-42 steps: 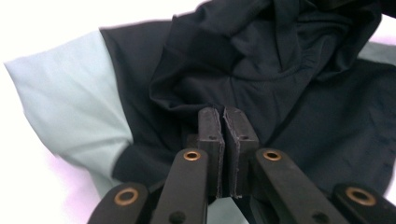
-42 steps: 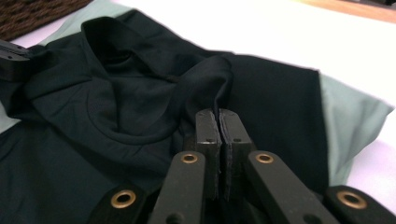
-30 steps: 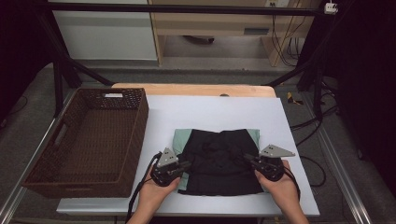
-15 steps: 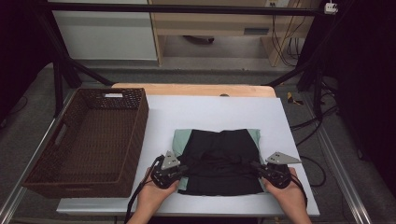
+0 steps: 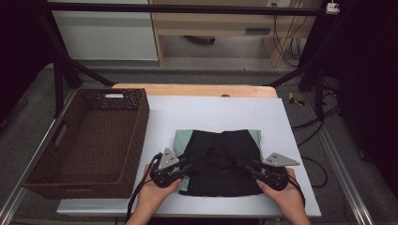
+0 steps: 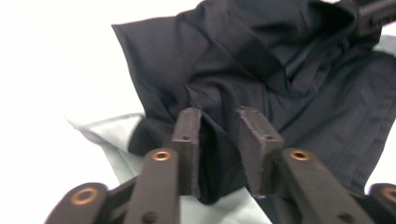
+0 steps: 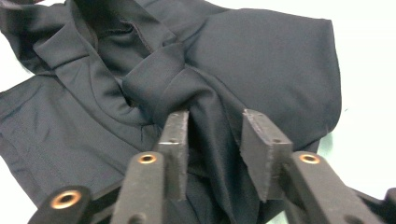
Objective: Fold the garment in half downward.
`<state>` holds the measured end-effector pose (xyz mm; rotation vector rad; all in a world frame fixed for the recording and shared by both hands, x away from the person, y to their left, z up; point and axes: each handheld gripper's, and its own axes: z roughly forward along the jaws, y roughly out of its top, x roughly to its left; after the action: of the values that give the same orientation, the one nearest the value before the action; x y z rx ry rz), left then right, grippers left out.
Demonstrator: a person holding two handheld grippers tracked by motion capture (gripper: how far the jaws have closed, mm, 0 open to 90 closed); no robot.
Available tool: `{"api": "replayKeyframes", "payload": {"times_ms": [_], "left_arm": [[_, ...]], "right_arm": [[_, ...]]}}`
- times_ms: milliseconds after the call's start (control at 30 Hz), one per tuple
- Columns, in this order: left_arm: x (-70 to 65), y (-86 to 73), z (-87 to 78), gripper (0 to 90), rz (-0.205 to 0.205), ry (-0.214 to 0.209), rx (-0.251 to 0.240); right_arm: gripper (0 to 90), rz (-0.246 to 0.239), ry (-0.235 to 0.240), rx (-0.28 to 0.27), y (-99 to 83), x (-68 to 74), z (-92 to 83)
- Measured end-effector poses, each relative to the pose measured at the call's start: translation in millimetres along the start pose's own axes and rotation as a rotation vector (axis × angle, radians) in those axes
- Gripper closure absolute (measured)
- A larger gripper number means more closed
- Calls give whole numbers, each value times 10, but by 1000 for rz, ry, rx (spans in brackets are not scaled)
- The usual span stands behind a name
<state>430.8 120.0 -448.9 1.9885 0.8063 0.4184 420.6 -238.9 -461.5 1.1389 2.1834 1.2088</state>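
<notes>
Black garment (image 5: 220, 161) folded at table (image 5: 211, 112) centre, over a pale green cloth (image 5: 180, 140). Left gripper (image 5: 187, 167) at 9 o'clock and right gripper (image 5: 248, 169) at 3 o'clock, jaws just parted, fabric slack between them. Withdraw level, avoiding snagging folds.

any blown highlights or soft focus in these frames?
Left gripper view: table blown out white, black garment slightly soft. Right gripper view: cloth folds fairly sharp, pale table corner overexposed. High view: even light on the white table, room edges dark, black garment lacks detail.
</notes>
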Motion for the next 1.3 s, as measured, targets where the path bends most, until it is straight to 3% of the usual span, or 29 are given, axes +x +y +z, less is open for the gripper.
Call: {"api": "replayKeyframes", "payload": {"times_ms": [200, 333, 733, 967, 1133, 1300], "left_arm": [[24, 75, -10, 577, 19, 23, -39], [37, 124, 74, 552, 18, 21, -44], [42, 141, 296, 479, 38, 0, -10], [17, 163, 413, 449, 55, -17, 3], [-27, 143, 514, 434, 79, -33, 30], [-67, 114, 581, 490, 111, -12, 23]], "right_arm": [[442, 8, -10, -23, 35, -3, -11], [367, -21, -10, -36, 79, 47, -3], [324, -42, 16, -35, 155, 183, 77], [359, -63, 19, -38, 216, 253, 174], [468, -78, 16, -39, 234, 274, 224], [594, -77, 16, -38, 233, 256, 215]]}}
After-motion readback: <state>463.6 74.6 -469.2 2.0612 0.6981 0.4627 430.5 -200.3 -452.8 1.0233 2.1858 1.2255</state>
